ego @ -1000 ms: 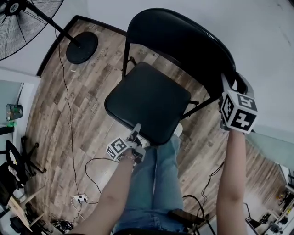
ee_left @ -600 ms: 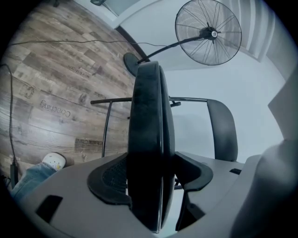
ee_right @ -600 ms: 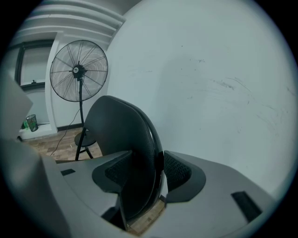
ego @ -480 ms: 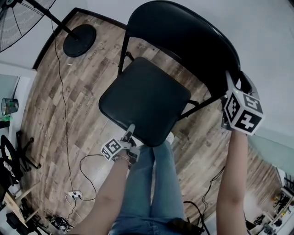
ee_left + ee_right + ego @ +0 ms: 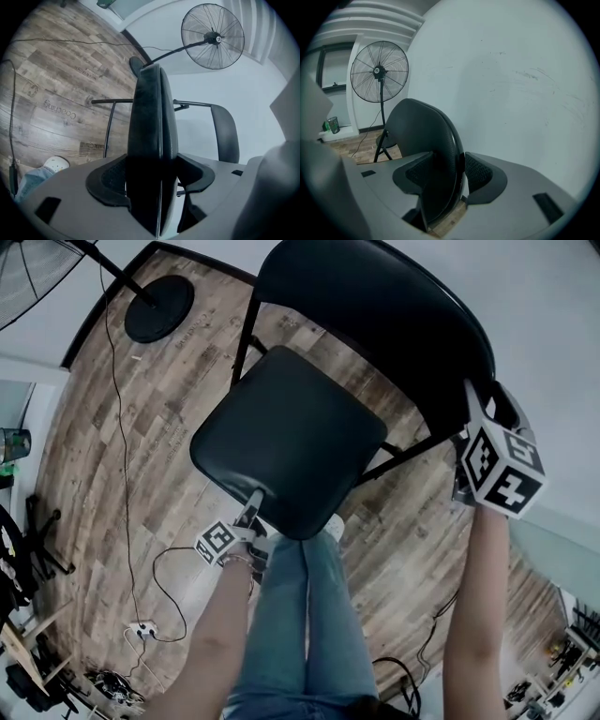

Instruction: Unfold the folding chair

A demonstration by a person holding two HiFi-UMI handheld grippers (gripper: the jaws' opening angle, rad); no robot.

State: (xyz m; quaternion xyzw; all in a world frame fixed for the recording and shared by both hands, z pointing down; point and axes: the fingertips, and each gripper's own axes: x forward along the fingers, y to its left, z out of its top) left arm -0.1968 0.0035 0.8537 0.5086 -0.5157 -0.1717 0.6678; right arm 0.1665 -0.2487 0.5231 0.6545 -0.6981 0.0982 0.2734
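Nearest the person, the left gripper (image 5: 251, 508) is clamped on the front edge of the folding chair's (image 5: 246, 352) seat (image 5: 286, 442), apparently to press it flat, with the forearm reaching down and forward. At the chair's right side, the right gripper (image 5: 449, 176) pinches the backrest (image 5: 375, 315) rim, likely steadying the frame, with that arm held higher. The chair stands on the plank floor (image 5: 141, 446) by the wall, with a pedestal fan (image 5: 157, 310) beyond it.

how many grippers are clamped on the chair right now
2. The left gripper is shut on the seat at its front edge; the right gripper is shut on the backrest at its side edge.
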